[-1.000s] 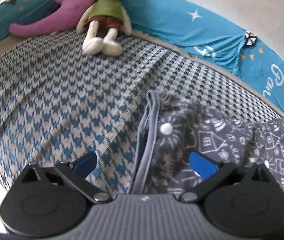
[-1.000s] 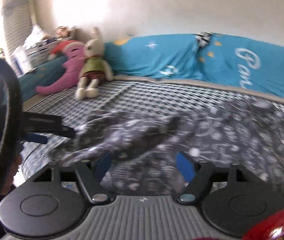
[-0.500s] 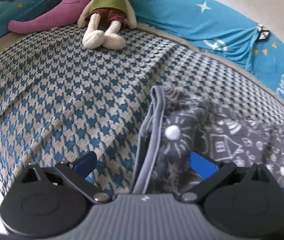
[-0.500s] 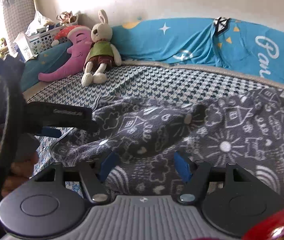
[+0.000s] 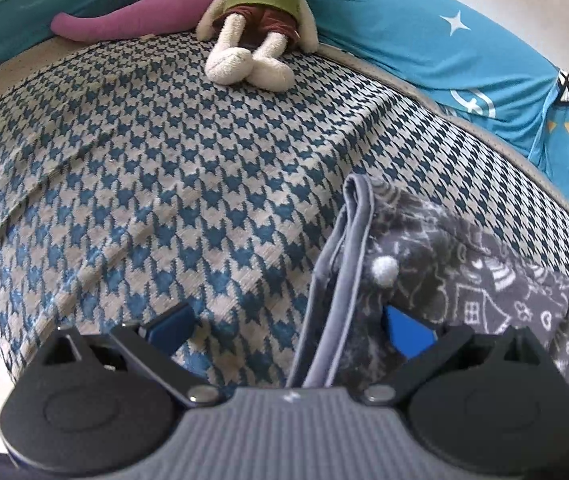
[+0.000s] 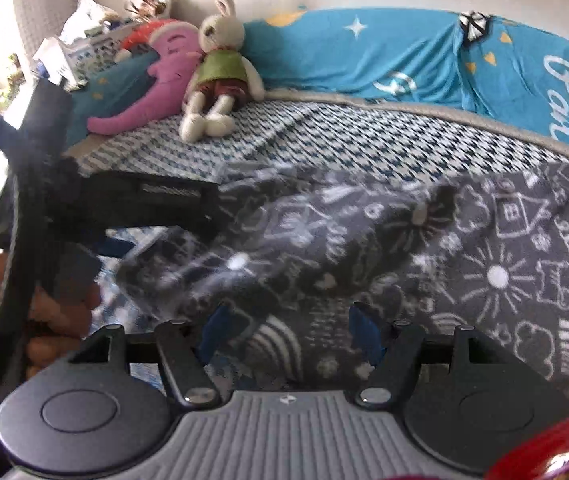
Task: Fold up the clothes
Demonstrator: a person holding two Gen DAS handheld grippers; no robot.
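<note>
Covering most of both views, the bed (image 5: 164, 184) carries a blue-and-white houndstooth cover, with a bright blue quilt (image 6: 384, 56) bunched along its far edge. On the cover lies the garment (image 6: 504, 264), dark grey fleece printed with white doodles, spread to the right and rumpled toward the left. Its grey-trimmed edge (image 5: 348, 264) runs up between the fingers of the left gripper (image 5: 288, 320), whose jaws stand wide apart and clamp nothing. The right gripper (image 6: 288, 330) sits low over the fabric, jaws apart, cloth lying between the fingers but not pinched. A stuffed rabbit (image 6: 220, 64) and a purple plush toy (image 6: 152, 88) rest at the far side, well clear of the garment.

Judgement: the fleece looks soft, light and limp, so it should drape and sag from any single hold. The trimmed hem looks the firmest place to pinch; two spaced holds along it should carry the fold evenly.
</note>
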